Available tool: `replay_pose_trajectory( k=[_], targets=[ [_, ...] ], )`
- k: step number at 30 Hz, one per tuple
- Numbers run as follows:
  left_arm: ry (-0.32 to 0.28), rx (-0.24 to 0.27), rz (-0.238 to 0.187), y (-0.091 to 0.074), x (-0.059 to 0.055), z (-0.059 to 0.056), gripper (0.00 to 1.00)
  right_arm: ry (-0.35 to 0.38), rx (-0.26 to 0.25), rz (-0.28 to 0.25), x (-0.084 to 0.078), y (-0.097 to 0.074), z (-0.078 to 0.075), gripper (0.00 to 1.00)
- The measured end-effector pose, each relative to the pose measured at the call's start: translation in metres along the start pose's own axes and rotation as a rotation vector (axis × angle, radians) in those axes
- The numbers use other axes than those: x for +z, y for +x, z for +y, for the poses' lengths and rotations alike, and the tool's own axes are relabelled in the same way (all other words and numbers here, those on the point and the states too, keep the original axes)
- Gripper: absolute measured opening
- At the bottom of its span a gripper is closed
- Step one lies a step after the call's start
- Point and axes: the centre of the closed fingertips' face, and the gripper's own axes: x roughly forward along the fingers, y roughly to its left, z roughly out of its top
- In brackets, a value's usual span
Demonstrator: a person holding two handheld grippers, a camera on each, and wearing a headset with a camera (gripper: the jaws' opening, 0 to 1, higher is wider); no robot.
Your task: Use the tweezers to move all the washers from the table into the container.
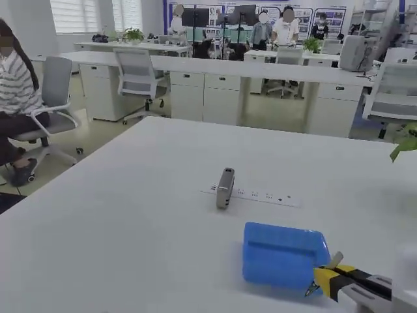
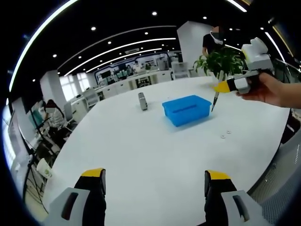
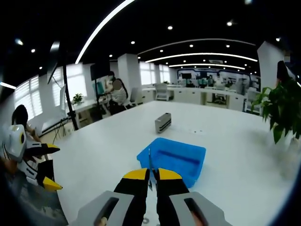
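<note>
– So, right gripper (image 3: 151, 177), what's it doing?
– Jaws are squeezing tight on the tweezers (image 3: 149, 162), w/ no gap btwn the yellow tips. A hand (image 2: 269, 89) is holding the gripper's body.
– Tweezers pointing where?
– Tip's pointing down and hanging right at the near right corner of the blue container (image 1: 283, 254). Can't tell if it's touching anything.
– And the washers?
– Two washers (image 2: 223, 136) are lying flat on the white table (image 2: 155, 146), off the container's near side, apart from it and close to each other. They're sitting a bit below the tweezers tip in the left gripper view. Can't tell if anything's lying inside the container.
– Left gripper?
– The left gripper (image 2: 155, 186) is hovering at the near left w/ jaws spread wide and nothing btwn them, well apart from the container.
– Farther out?
– A grey adapter (image 1: 225, 188) is standing on a white power strip (image 1: 267, 195), mid-table on the container's far side. A plant (image 2: 221, 61) is sitting at the right. People are sitting & standing at desks in the bkgd.
</note>
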Motion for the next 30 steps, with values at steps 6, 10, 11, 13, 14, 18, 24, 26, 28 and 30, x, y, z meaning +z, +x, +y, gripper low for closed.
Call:
replay_pose_trajectory(
  k=[6,10,11,13,14,18,24,26,28,30],
  targets=[
    [-0.004,0.014,-0.013,-0.001,0.002,0.003,0.88,0.021,0.011,0.044,-0.026,-0.003,0.006,0.02],
    [-0.003,0.016,-0.006,-0.001,0.0,0.004,0.88,0.03,0.016,0.067,-0.039,-0.003,0.008,0.02],
    [-0.002,0.016,-0.006,-0.001,0.001,0.004,0.88,0.032,0.018,0.078,-0.044,-0.002,0.008,0.02],
    [0.001,0.016,0.001,0.0,0.0,0.003,0.88,0.032,0.02,0.1,-0.051,-0.002,0.008,0.02],
    [0.001,0.015,0.003,0.0,-0.001,0.003,0.88,0.032,0.021,0.103,-0.053,-0.002,0.008,0.02],
    [0.002,0.012,0.005,0.0,-0.001,0.003,0.88,0.032,0.022,0.123,-0.06,-0.002,0.008,0.02],
    [0.003,0.011,0.007,0.0,-0.001,0.003,0.88,0.025,0.023,0.146,-0.066,-0.003,0.008,0.02],
    [0.004,0.012,0.006,0.0,-0.001,0.003,0.88,0.024,0.022,0.146,-0.066,-0.005,0.008,0.02],
    [0.002,0.012,0.007,0.0,-0.001,0.003,0.88,0.025,0.023,0.146,-0.067,-0.006,0.009,0.02],
    [0.003,0.013,0.006,0.0,-0.001,0.003,0.88,0.023,0.025,0.147,-0.068,-0.006,0.009,0.02]
  ],
)
